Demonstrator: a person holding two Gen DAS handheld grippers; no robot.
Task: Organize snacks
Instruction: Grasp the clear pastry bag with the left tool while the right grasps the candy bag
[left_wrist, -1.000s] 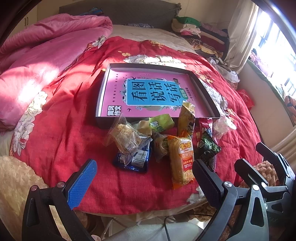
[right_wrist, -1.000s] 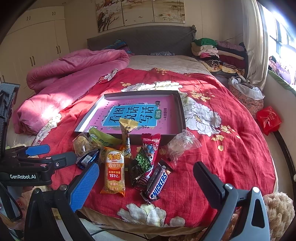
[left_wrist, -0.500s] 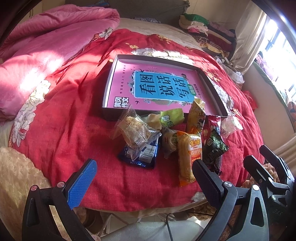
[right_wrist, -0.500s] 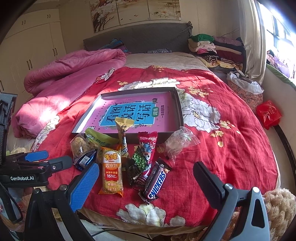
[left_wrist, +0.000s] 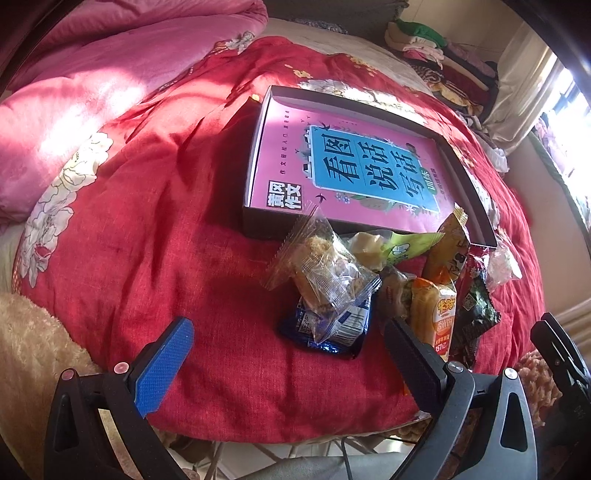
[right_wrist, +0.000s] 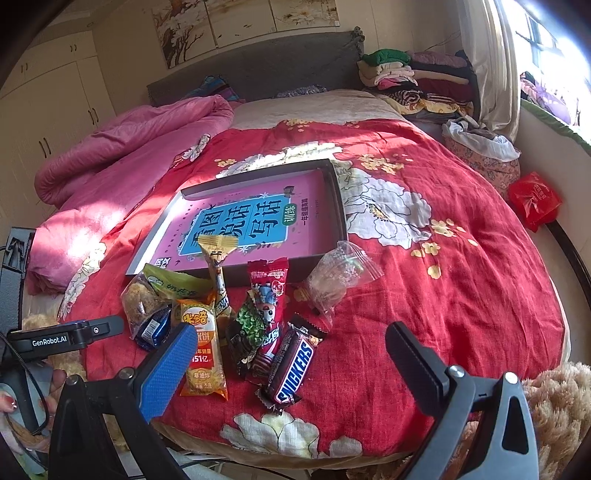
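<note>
left gripper (left_wrist: 284, 354) and right gripper (right_wrist: 291, 354) both wide open, empty — snack pile (right_wrist: 221, 314) centre frame, touching the box (right_wrist: 338, 206) front wall. risk: overlapping wrappers — a pinch may drag two.

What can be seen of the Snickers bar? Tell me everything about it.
The Snickers bar is a sealed, glossy brown wrapper with white-and-blue lettering and crimped ends. It lies flat and diagonal on the red floral bedspread, nearest the bed's front edge. Its upper end touches or overlaps the red candy packet beside it. No gripper touches it.
</note>
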